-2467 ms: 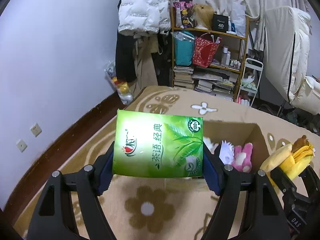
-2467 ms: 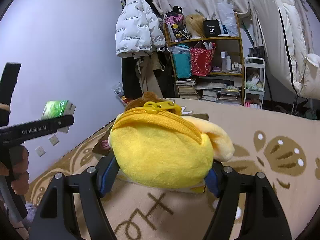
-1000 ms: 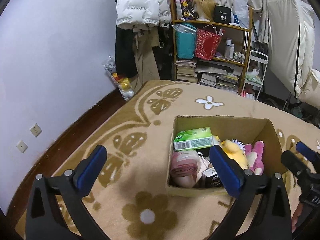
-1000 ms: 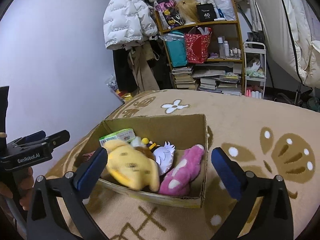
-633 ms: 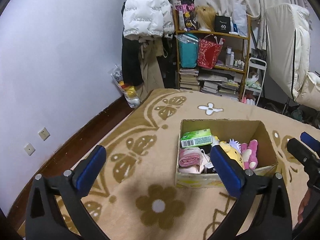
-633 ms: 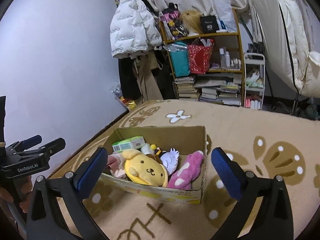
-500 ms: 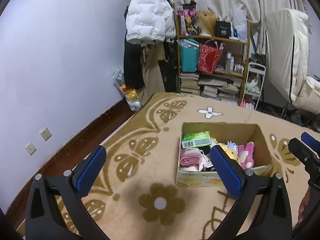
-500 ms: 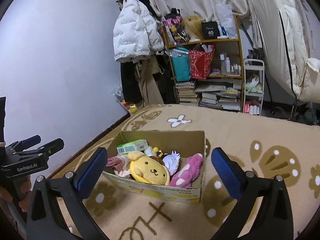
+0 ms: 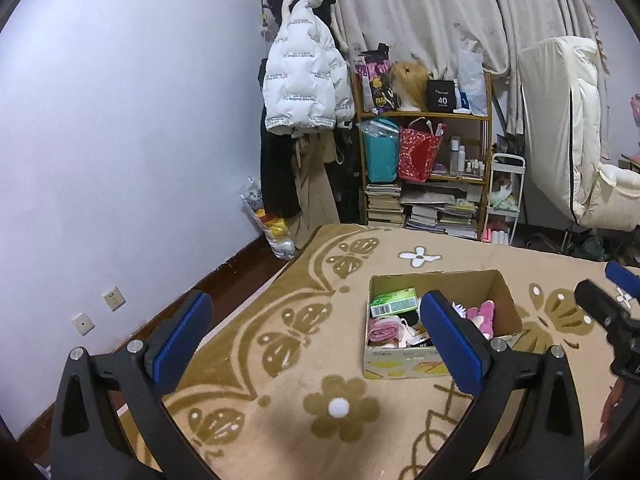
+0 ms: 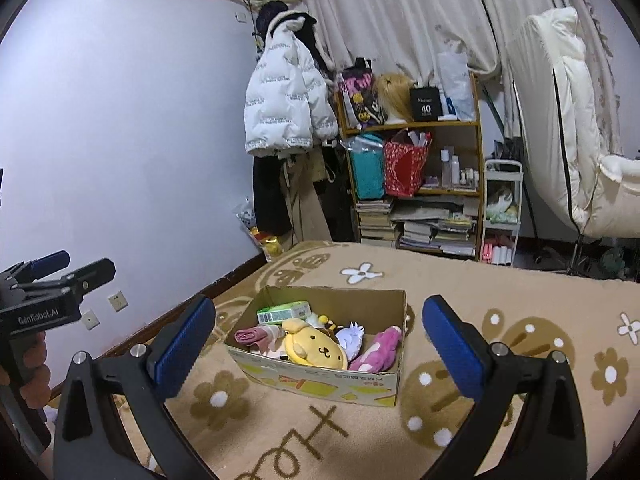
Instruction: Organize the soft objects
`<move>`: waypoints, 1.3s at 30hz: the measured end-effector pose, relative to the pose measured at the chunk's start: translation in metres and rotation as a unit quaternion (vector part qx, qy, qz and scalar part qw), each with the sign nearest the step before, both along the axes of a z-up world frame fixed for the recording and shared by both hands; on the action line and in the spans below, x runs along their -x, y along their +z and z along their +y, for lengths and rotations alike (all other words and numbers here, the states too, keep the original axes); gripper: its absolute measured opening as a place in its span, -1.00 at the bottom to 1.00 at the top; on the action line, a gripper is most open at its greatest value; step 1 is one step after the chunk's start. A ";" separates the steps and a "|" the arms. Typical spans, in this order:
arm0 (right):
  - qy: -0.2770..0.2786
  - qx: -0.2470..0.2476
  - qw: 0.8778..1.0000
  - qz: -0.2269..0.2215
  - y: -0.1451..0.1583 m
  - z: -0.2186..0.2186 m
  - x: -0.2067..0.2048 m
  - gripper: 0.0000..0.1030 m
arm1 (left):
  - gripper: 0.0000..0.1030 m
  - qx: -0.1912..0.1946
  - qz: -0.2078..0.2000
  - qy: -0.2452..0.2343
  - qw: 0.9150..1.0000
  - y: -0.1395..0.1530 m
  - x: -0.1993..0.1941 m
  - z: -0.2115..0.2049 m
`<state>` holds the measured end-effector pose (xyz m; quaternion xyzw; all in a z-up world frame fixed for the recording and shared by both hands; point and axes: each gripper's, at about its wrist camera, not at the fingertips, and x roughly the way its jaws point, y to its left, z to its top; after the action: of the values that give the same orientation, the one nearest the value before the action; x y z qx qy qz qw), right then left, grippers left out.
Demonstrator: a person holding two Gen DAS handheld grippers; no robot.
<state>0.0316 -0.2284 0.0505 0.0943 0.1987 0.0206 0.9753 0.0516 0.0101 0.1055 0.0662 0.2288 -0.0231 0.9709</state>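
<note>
A cardboard box sits on the beige patterned carpet and also shows in the left wrist view. Inside lie a green tissue pack, a yellow dog plush, a pink plush, a pink cloth and a white-purple toy. My left gripper is open and empty, held above and back from the box. My right gripper is open and empty, also back from the box.
The flower-patterned carpet spreads around the box. A bookshelf with bags and books, a white jacket and a white rolling cart stand along the far wall. A purple wall runs on the left.
Both grippers released the tissue pack and the yellow plush into the box, then opened wide. Both have since pulled up and back, so the box looks smaller.
</note>
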 end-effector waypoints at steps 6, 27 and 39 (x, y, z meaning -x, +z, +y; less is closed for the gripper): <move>-0.002 0.007 1.000 -0.019 0.009 0.002 0.020 1.00 | 0.99 0.004 -0.015 0.006 1.000 -0.005 0.023 0.008; 0.006 0.005 1.000 -0.023 -0.040 -0.007 0.049 1.00 | 0.99 0.021 -0.012 -0.011 1.000 -0.059 0.030 0.019; 0.002 0.016 1.000 -0.014 -0.057 -0.007 0.045 1.00 | 0.99 0.001 0.003 -0.014 1.000 -0.079 0.023 0.008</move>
<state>-0.0130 -0.2357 -0.0069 0.0785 0.1858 0.0204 0.9792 0.0283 0.0177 0.0265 0.0687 0.2308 -0.0373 0.9699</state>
